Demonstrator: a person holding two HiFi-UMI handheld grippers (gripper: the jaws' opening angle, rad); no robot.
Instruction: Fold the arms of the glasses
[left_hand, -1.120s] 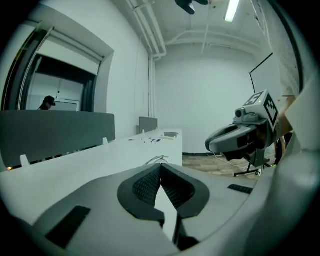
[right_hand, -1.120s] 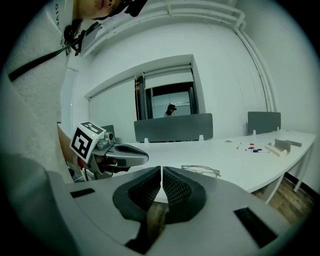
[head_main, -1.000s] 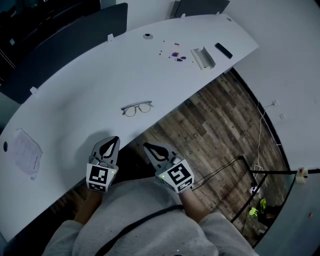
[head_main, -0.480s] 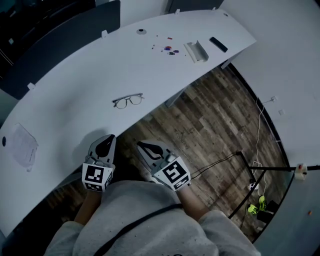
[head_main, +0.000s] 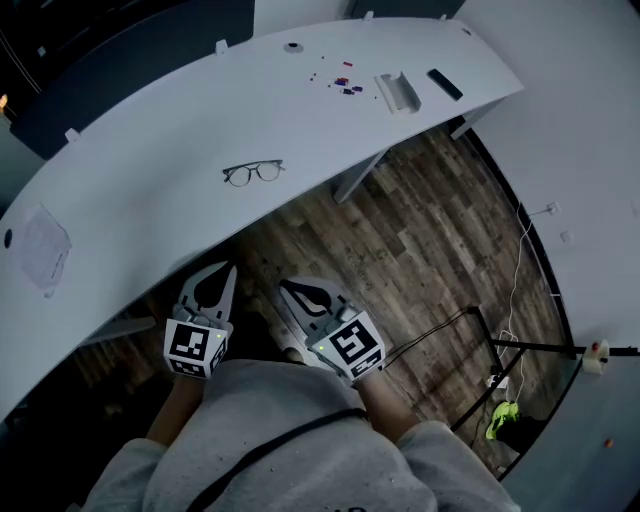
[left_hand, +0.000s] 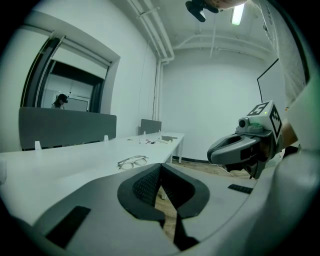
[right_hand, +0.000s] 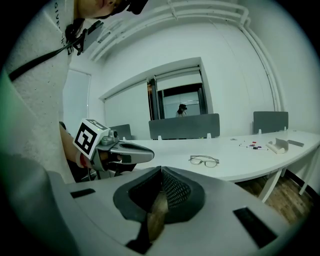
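1. Your left claw (head_main: 222, 272) and right claw (head_main: 292, 290) are both shut tight with nothing between the jaws. You hold them side by side close to your body, short of the near edge of the tabletop (head_main: 150, 160).
2. You find the glasses (head_main: 252, 173) on the tabletop, close to that near edge and well apart from both claws. Their arms look unfolded, though they show small in every view.
3. Treat this as the approach: nothing is folded yet.
4. Open both claws before you arrive, so closed tips don't knock the thin frame.
5. Steady the front with one claw, lightly at a lens rim. The frame looks light and will probably slide on the smooth white surface.
6. Sweep one arm inward with the other claw, pushing near its tip. Lay the second arm over it.
7. Keep your pushes directed away from the near edge, since a nudge toward you could drop the glasses onto the wooden floor (head_main: 420, 230).
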